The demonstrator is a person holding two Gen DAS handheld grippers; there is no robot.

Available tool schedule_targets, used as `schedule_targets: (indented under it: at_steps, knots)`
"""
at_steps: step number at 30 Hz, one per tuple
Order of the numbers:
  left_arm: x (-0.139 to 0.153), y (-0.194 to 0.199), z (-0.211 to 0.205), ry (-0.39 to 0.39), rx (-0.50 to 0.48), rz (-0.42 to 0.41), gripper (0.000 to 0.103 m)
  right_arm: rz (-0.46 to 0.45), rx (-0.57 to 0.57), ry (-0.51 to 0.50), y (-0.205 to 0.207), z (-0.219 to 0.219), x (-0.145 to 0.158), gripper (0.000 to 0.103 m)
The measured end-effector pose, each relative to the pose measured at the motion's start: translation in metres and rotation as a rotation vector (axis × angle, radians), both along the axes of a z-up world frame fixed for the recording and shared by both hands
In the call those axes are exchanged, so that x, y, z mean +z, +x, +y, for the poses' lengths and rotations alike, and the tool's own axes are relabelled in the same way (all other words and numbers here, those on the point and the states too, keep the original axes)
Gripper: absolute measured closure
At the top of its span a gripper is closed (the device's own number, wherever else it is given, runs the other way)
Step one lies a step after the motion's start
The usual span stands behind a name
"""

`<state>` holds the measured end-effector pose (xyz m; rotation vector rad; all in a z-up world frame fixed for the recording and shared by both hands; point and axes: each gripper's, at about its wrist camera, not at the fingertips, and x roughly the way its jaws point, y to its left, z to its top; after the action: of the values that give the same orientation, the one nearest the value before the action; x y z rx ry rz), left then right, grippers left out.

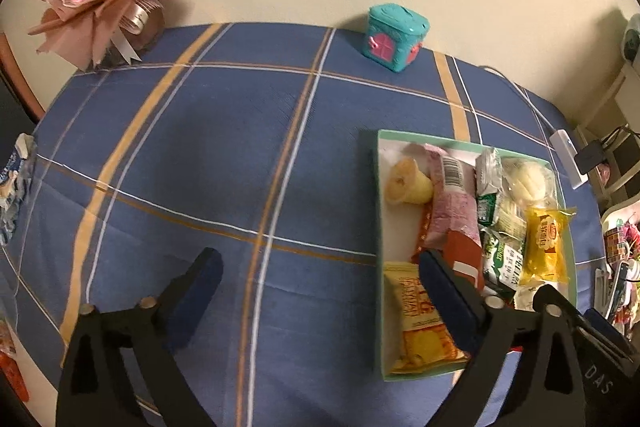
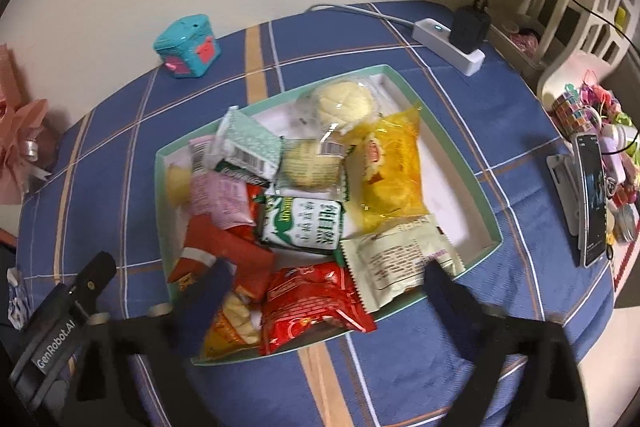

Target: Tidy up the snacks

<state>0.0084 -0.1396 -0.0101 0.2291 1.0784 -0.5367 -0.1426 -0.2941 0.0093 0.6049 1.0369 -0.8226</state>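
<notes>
We see snacks (image 2: 316, 187) all piled in tray (image 2: 476, 187) on desk (image 1: 200, 147), none left beside tray. Left gripper (image 1: 320, 291), right gripper (image 2: 326, 287): jaws released, empty. Task looks nearly done.

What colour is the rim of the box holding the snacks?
Pale mint green, white inside. The box shows best in the right wrist view.

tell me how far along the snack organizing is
Looks nearly done: the snacks lie piled inside the green box, and none shows on the blue plaid tablecloth. Nothing is in hand: the left tool and right tool are both open and empty. What may remain is neatening the pile.
</notes>
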Motion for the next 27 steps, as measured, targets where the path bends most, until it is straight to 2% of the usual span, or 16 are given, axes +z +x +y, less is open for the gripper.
schedule_targets:
  at_steps: [7, 14, 17, 20, 27]
  knots:
    - [0.003, 0.002, 0.011, -0.015, 0.012, -0.016, 0.000, 0.012, 0.026, -0.024, 0.002, 0.011, 0.001, 0.000]
    - [0.013, -0.006, 0.025, 0.044, 0.055, -0.096, 0.000, 0.007, 0.037, -0.041, 0.000, 0.021, 0.005, 0.000]
    - [0.018, -0.010, 0.034, 0.044, 0.071, -0.104, 0.000, 0.002, 0.046, -0.050, -0.002, 0.030, 0.007, 0.000]
    - [0.022, -0.018, 0.047, 0.078, 0.089, -0.117, 0.000, -0.009, 0.053, -0.056, -0.005, 0.040, 0.010, 0.000]
    - [0.013, -0.038, 0.072, 0.122, 0.079, -0.089, 0.000, -0.023, 0.091, -0.076, -0.017, 0.070, 0.012, 0.000]
